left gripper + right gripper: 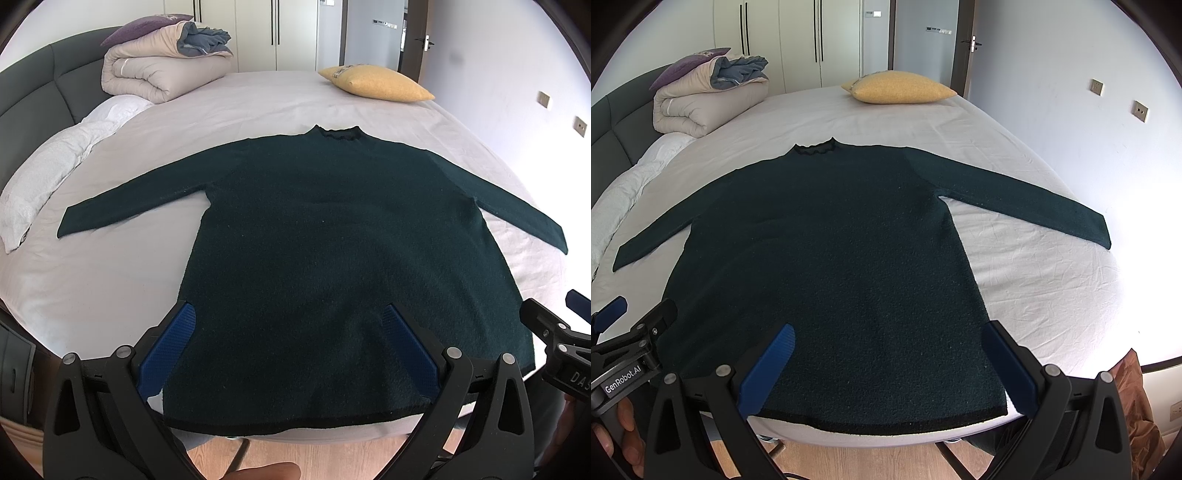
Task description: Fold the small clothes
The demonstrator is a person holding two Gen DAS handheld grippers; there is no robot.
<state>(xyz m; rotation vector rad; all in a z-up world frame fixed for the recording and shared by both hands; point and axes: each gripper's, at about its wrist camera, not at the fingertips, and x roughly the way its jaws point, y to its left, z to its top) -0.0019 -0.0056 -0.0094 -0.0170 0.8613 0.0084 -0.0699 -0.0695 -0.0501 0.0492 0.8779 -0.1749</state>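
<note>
While the dark green sweater (332, 240) lies flat and face up on the bed (258, 96), both sleeves spread out to the sides and hem at the near edge, no fold looks made yet, so the whole task seems left: sleeves in, then body. Left gripper (291, 343) hovers over the hem's left part, jaws wide, holding nothing. Right gripper (890, 365) hovers over the right part, also wide and empty

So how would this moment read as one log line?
sweater: flat on bed, unfolded | left gripper: open | right gripper: open, near hem
</note>
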